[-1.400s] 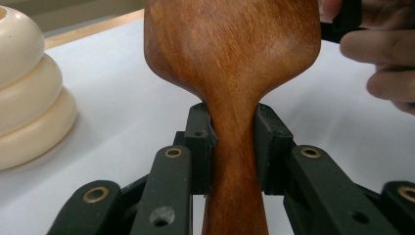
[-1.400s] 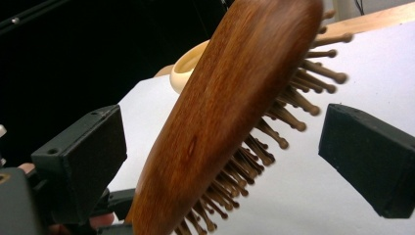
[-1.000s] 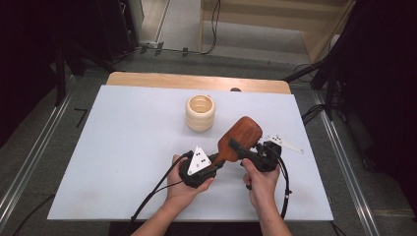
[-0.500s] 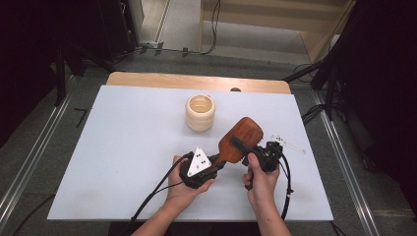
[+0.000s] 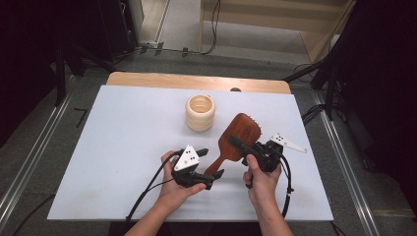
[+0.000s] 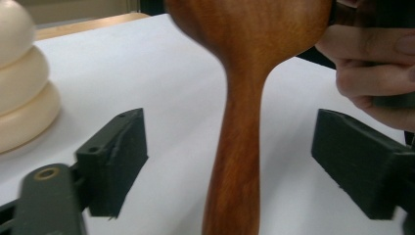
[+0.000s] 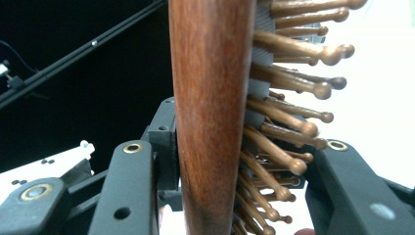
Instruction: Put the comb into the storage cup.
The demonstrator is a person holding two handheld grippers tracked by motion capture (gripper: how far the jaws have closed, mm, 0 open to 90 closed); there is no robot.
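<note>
A brown wooden hairbrush hangs just above the white table, handle toward me. My right gripper is shut on its head. In the right gripper view one pad presses the smooth wooden back and the other jaw bears on the bristles; these jaws have just been closing. My left gripper has just been opening. Its pads stand well apart on both sides of the handle without touching it.
A cream ribbed cup stands upright beyond the brush, at the left in the left gripper view. The white table top stretches off to the left, with a wooden strip along its far edge. Cables trail toward me.
The left jaws, shut on the handle before, have spread apart and let it go. The right jaws have closed onto the brush head. Both hands stayed in place.
</note>
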